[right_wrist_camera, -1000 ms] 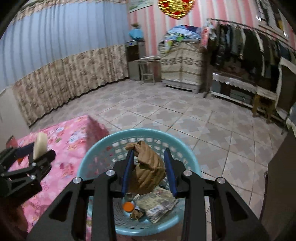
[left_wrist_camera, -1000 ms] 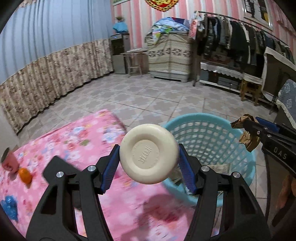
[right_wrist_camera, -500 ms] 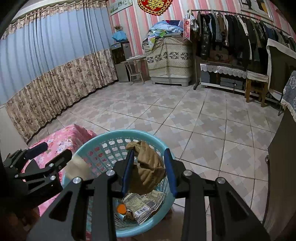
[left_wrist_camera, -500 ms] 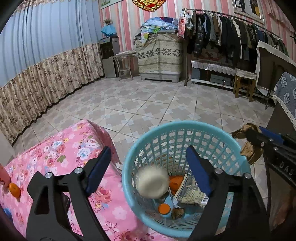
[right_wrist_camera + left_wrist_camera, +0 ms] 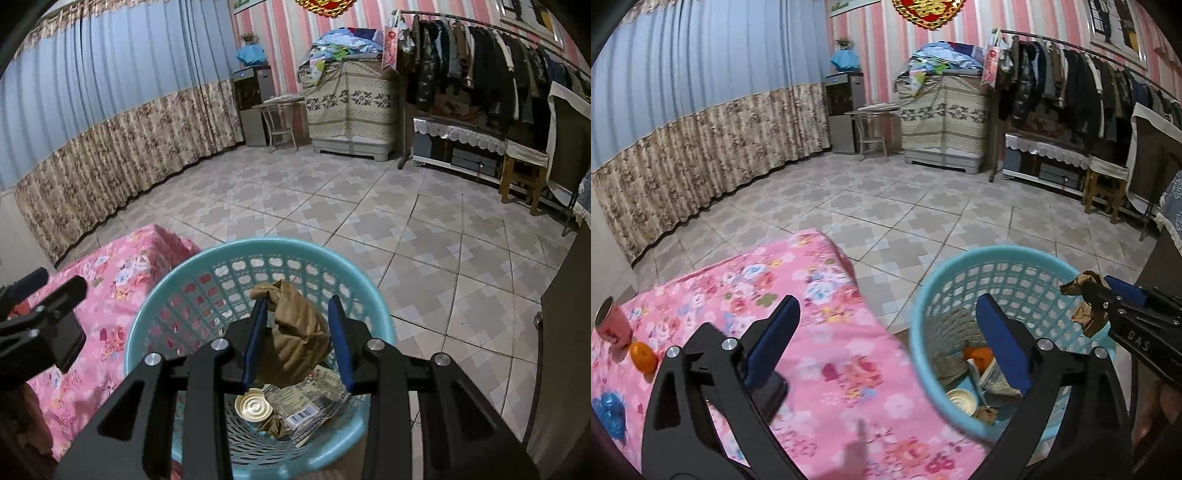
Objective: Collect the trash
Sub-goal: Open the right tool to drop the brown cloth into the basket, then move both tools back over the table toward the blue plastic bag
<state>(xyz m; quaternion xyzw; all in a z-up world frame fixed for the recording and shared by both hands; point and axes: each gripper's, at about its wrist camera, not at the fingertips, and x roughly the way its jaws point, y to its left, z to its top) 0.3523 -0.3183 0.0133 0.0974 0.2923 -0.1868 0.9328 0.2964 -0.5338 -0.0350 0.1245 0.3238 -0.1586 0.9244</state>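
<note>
A light blue basket [image 5: 964, 263] [image 5: 236, 251] stands beside the pink flowered table [image 5: 827, 354]. Inside lie a cream round lid [image 5: 959, 398] [image 5: 252, 405], an orange piece [image 5: 979, 353] and crumpled wrappers [image 5: 310, 406]. My left gripper [image 5: 886, 343] is open and empty, over the table edge next to the basket. My right gripper [image 5: 298, 339] is shut on a crumpled brown paper wad [image 5: 295, 343] [image 5: 1087, 299], held over the basket's opening.
On the table's left stand a pink cup [image 5: 613, 325] and an orange fruit [image 5: 643, 356]; a dark phone-like slab [image 5: 772, 391] lies under my left gripper. Tiled floor [image 5: 905, 206] stretches to a curtain, a cabinet and a clothes rack.
My left gripper opened and let go of the cream round lid, which fell into the basket. It then drew back left over the table. The right gripper kept its hold on the wad.
</note>
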